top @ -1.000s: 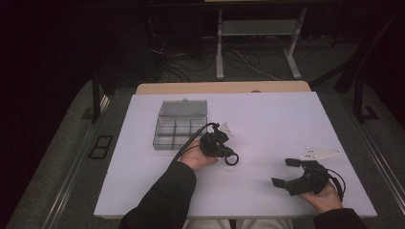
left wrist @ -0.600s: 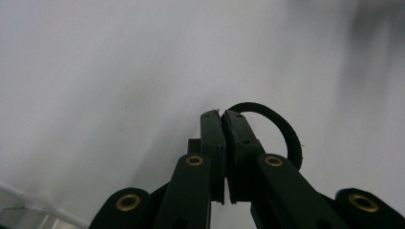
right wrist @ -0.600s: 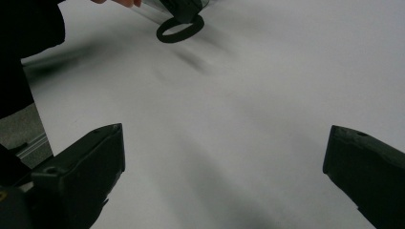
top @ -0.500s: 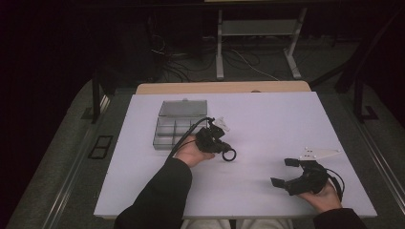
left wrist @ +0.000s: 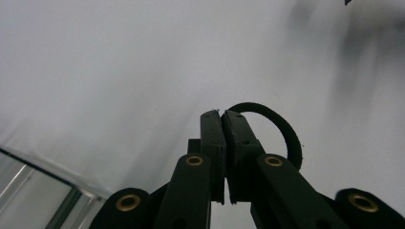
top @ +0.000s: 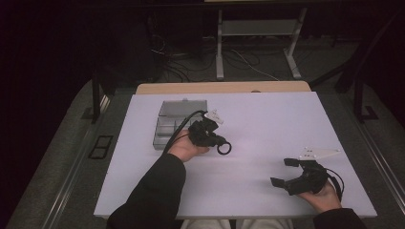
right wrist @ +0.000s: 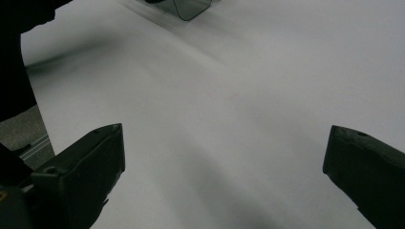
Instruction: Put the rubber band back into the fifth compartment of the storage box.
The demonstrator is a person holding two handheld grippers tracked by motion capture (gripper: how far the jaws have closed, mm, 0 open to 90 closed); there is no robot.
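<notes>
My left gripper is shut on a thin black ring, just right of the clear compartment box and held a little above the white table. In the left gripper view the two jaws are pressed together and the ring loops out to their right. My right gripper rests near the front right of the table, open, with nothing between its fingers. The right gripper view shows its jaws spread wide over bare table.
The clear box has several compartments and lies at the left rear; its corner shows in the left gripper view and the right gripper view. A wooden strip borders the table's far edge. A dark sleeve crosses the front.
My left hand has lifted and moved slightly toward the far side, carrying the black ring with it. The right hand and gripper have stayed in place.
</notes>
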